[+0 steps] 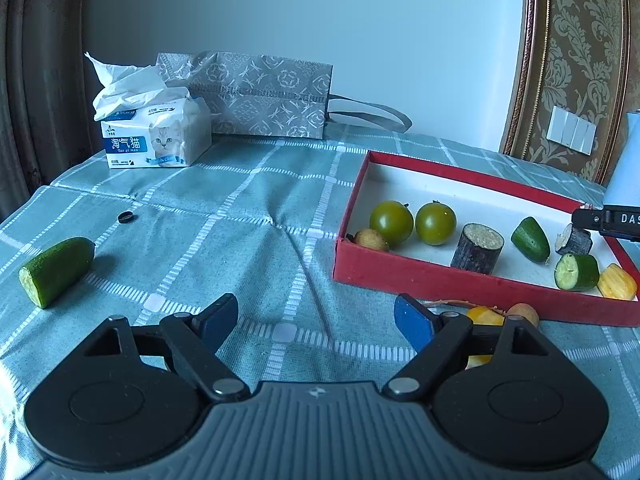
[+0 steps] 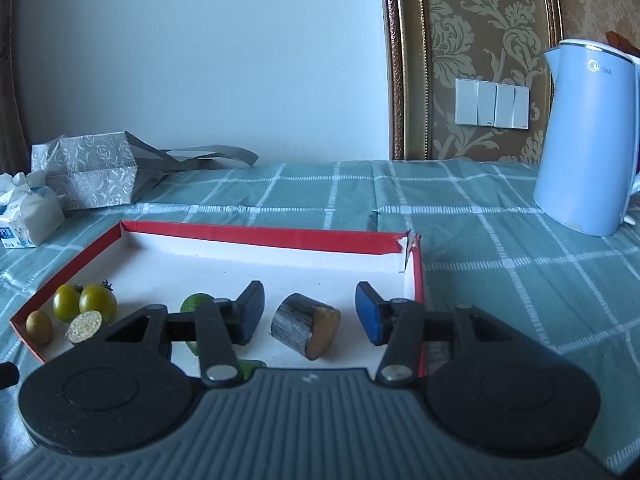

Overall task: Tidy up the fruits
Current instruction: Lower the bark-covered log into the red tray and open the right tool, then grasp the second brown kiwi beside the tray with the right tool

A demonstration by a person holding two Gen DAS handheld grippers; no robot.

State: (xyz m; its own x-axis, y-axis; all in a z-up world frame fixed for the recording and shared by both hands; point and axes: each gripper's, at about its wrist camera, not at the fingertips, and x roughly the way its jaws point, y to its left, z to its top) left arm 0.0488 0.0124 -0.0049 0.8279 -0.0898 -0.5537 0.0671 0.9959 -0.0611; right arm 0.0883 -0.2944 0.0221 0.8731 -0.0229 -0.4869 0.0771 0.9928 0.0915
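The right gripper (image 2: 310,312) stands partly open over the red box (image 2: 256,236). A short dark cane piece (image 2: 304,326) lies on its side between the jaws, cut face toward the right one, with a gap to each pad; nothing is gripped. Just left of the left jaw a green cucumber end (image 2: 194,303) shows, partly hidden behind the finger. Further left, at the box's near-left corner, sit a second cane piece (image 2: 83,326) standing on end, two green tomatoes (image 2: 86,302) touching each other, and a small brown fruit (image 2: 39,327). Beyond the box to the right stands a blue kettle (image 2: 584,140); far left are a patterned bag (image 2: 88,172) and a tissue pack (image 2: 28,212).

The left gripper (image 1: 316,326) is wide open and holds nothing, with only the checked cloth (image 1: 260,240) between its jaws. Just behind the right finger, outside the box, lie a yellow piece (image 1: 482,315) and a brown fruit (image 1: 524,312). Well to the left of the left jaw lies a cucumber half (image 1: 56,270), and ahead of it a small black ring (image 1: 125,217). In the box's near-right corner are a cucumber chunk (image 1: 576,272) and a yellow corn piece (image 1: 618,287).
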